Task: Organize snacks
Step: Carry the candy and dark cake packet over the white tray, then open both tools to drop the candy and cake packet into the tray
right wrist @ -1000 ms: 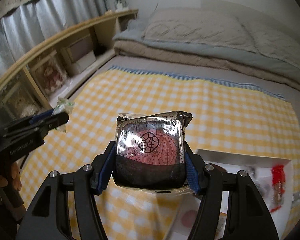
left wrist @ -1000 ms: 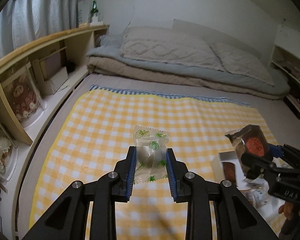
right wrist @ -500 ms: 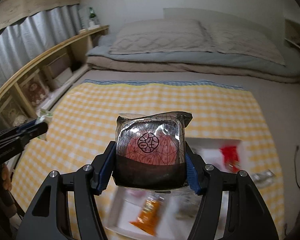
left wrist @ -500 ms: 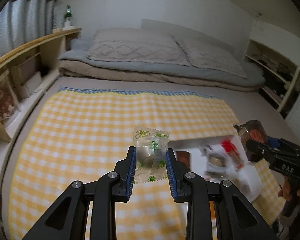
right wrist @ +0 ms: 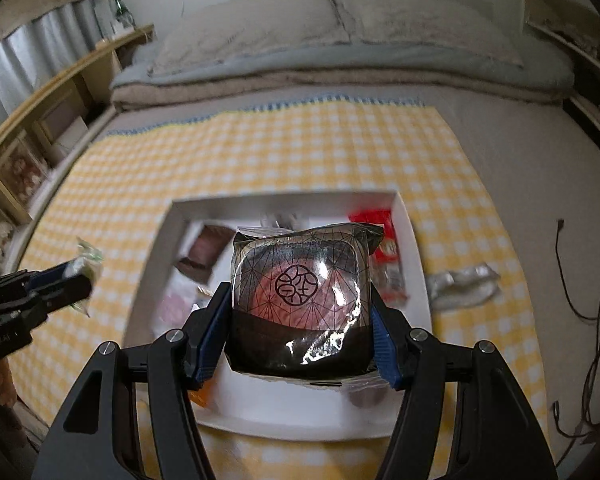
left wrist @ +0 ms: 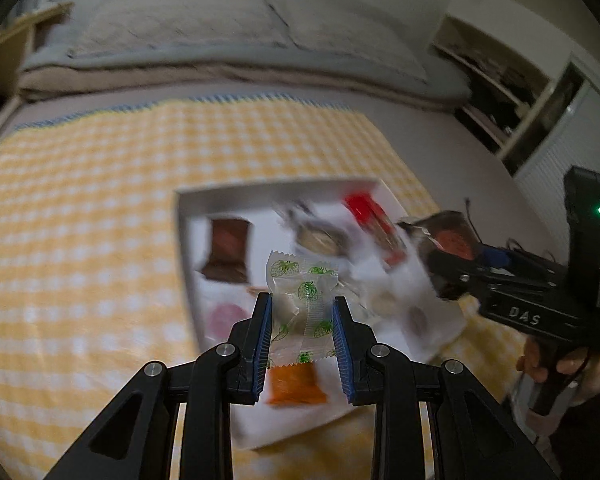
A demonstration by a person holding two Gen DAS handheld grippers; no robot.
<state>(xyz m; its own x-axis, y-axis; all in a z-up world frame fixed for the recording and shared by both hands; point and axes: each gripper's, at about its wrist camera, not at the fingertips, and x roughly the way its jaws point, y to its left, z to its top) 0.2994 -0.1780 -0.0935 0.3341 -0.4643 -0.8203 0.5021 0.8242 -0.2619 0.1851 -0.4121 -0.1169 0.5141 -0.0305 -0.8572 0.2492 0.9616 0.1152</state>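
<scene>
While both loads hang above the tray [right wrist: 412, 240] at frame centre, I hold a light, crinkly candy [left wrist: 302, 304] in the narrow-set left gripper [left wrist: 302, 334]; my half-open right gripper [right wrist: 300, 334] clamps the soft, slippery cake [right wrist: 300, 296] by its sides.

Both grippers are matte black plastic: the left gripper [left wrist: 302, 328] and right gripper [right wrist: 300, 320] have ribbed blue pads, silver screws at the linkage joints, white "DAS" lettering and a green light on the right one's body
</scene>
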